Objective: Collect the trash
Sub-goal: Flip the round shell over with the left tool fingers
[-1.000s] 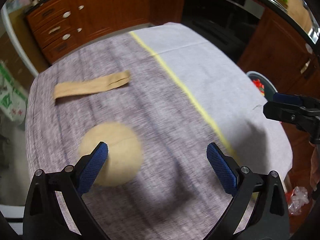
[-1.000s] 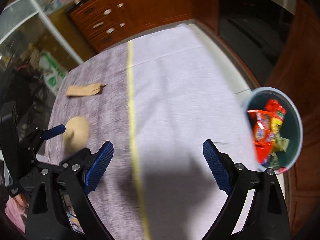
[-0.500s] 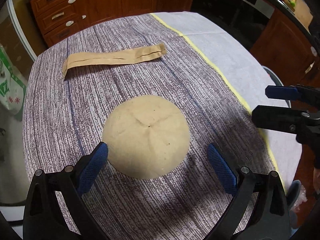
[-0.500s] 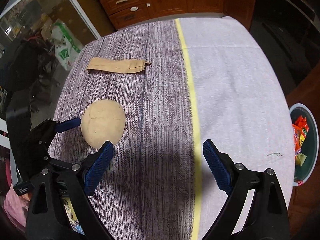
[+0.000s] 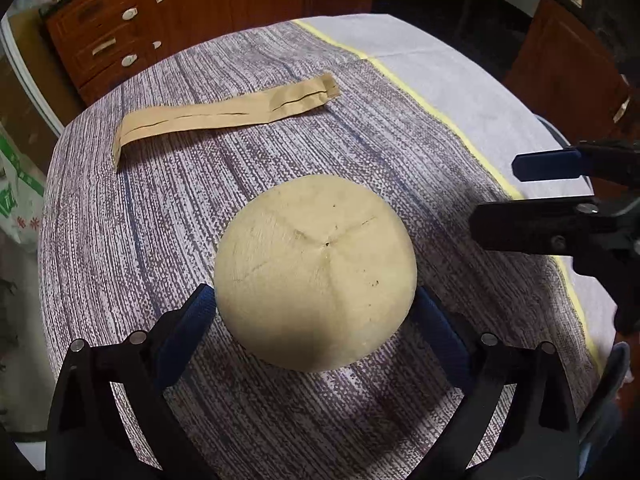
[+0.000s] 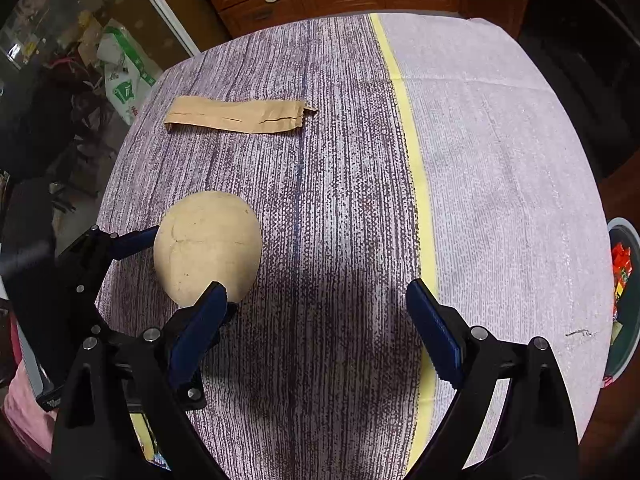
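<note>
Trash on table: one coconut, one paper strip.

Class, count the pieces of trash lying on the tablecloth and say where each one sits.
2. A round tan husk sits near the front, between the left gripper's fingers. A flat brown paper strip lies farther back on the striped half. None appears hidden.

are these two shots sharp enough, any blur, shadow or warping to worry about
Left wrist view: sharp, no motion blur; the tan ball is crisp with a shaded lower side, and fisheye bends the table edge. Right wrist view: also sharp, but a broad dark shadow lies across the cloth between the open fingers; the bin is squeezed at the frame edge.
</note>
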`<state>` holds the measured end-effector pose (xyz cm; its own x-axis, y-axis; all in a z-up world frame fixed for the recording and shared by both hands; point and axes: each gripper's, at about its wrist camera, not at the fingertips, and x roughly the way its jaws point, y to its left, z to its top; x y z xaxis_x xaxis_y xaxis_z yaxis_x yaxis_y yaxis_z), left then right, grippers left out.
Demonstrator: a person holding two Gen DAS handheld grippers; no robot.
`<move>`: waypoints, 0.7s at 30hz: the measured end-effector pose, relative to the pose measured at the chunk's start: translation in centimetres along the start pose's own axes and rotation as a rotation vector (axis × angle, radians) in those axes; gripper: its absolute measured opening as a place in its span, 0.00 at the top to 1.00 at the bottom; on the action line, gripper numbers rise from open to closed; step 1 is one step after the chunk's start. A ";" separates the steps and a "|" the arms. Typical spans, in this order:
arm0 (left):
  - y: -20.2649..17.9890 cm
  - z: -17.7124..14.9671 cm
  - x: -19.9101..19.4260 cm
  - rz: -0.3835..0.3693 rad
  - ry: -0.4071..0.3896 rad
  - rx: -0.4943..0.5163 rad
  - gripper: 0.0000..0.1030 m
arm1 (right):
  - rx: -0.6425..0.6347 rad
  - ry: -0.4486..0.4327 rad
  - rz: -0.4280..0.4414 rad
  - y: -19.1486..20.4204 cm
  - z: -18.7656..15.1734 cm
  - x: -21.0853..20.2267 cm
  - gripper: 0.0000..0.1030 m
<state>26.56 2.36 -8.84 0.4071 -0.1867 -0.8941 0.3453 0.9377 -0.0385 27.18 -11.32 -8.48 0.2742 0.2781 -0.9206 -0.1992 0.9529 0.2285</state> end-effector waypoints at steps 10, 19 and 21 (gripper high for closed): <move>3.3 0.8 -3.7 0.005 -0.096 -0.100 0.06 | -0.015 -0.009 -0.013 0.5 1.9 0.6 0.16; 2.4 1.7 -5.8 -0.070 -0.113 -0.080 0.06 | -0.026 -0.040 0.020 1.2 2.6 -0.2 0.16; 2.2 1.9 -6.0 -0.063 -0.117 -0.071 0.06 | -0.023 -0.044 0.015 1.0 2.6 -0.5 0.16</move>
<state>26.51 4.97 -2.73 0.4840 -0.2747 -0.8308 0.3145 0.9406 -0.1278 29.28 -10.24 -6.95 0.3123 0.2983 -0.9020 -0.2255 0.9456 0.2346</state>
